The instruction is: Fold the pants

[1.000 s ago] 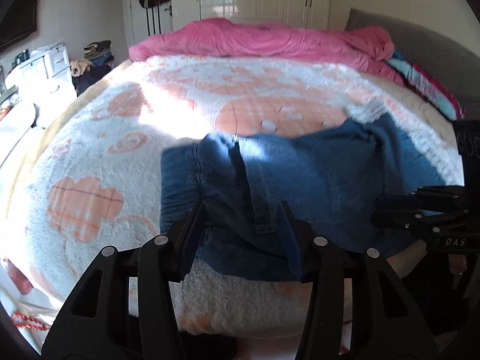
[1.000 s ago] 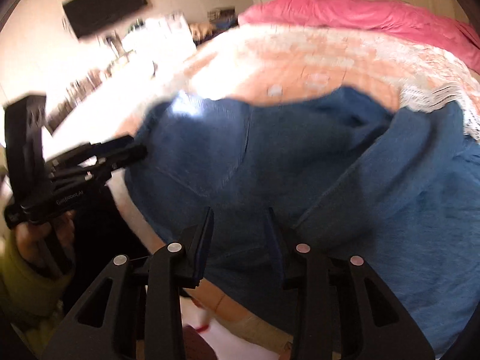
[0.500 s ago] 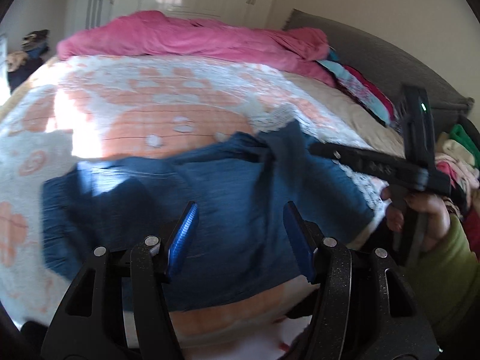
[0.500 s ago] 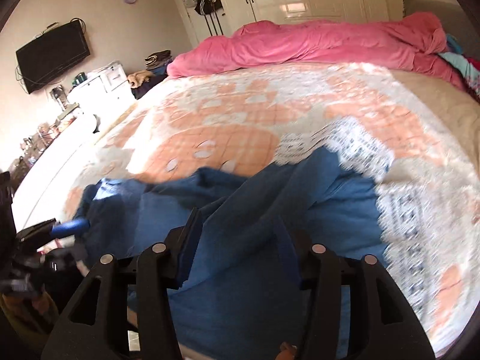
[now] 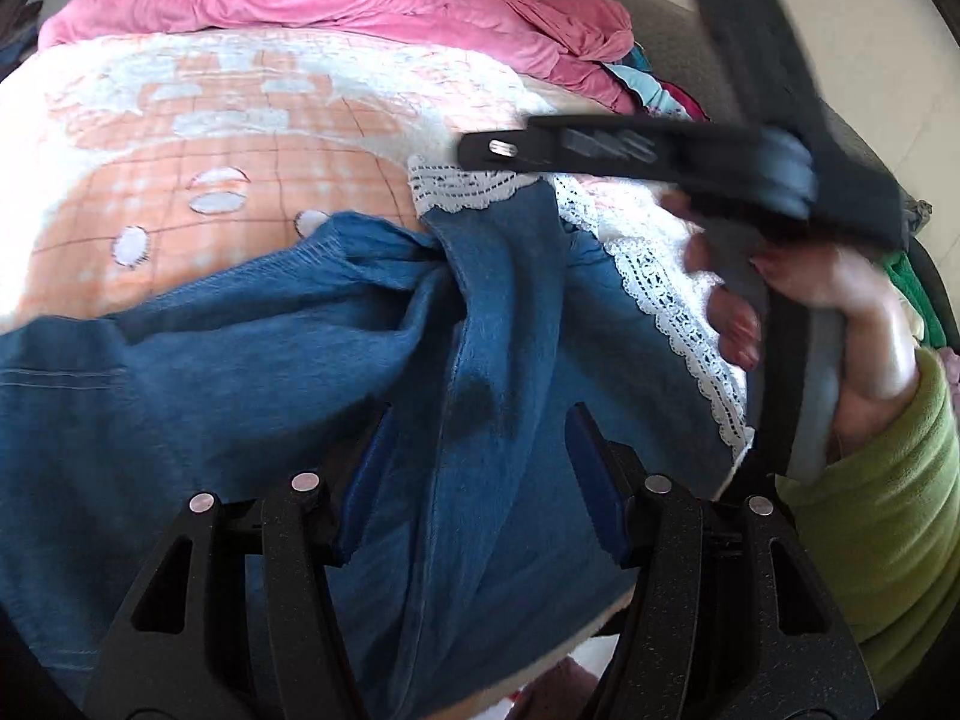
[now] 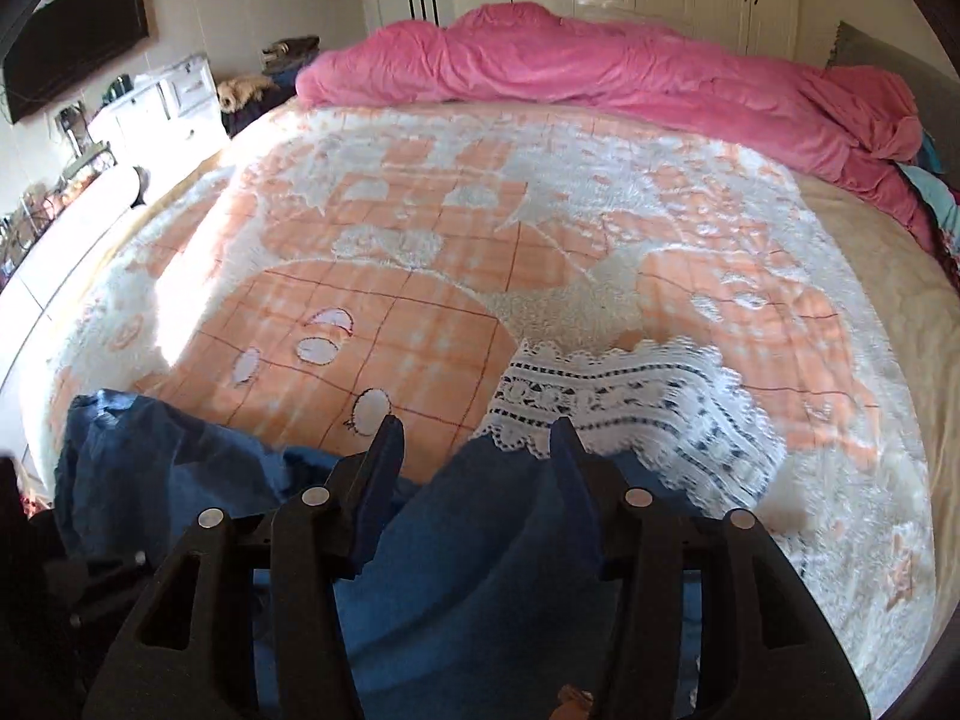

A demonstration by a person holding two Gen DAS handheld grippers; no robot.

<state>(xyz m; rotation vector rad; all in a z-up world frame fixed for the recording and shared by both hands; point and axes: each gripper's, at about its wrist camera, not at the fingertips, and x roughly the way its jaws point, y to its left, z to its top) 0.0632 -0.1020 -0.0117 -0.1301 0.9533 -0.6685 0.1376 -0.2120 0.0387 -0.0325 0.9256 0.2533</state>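
Observation:
Blue denim pants (image 5: 240,372) with a white lace hem (image 5: 660,300) lie crumpled across the near edge of the bed. My left gripper (image 5: 480,456) hovers over the middle of a leg. Its jaws are closing, with denim below and between them, and the pads do not press on it. My right gripper (image 5: 498,147), held by a hand in a green sleeve (image 5: 900,510), reaches in from the right above the lace. In its own view the right gripper (image 6: 477,450) stands open over the pants (image 6: 468,540), just short of the lace hem (image 6: 630,396).
An orange and white fleece blanket (image 6: 420,228) covers the bed. A pink duvet (image 6: 600,72) is bunched along the far side. A white dresser (image 6: 162,102) and a wall TV (image 6: 78,42) stand to the left. Piled clothes (image 5: 924,300) lie at the right.
Both grippers have swept right along the pants, from the waist end toward the lace hem. The right jaws have widened. The left jaws widened, then narrowed.

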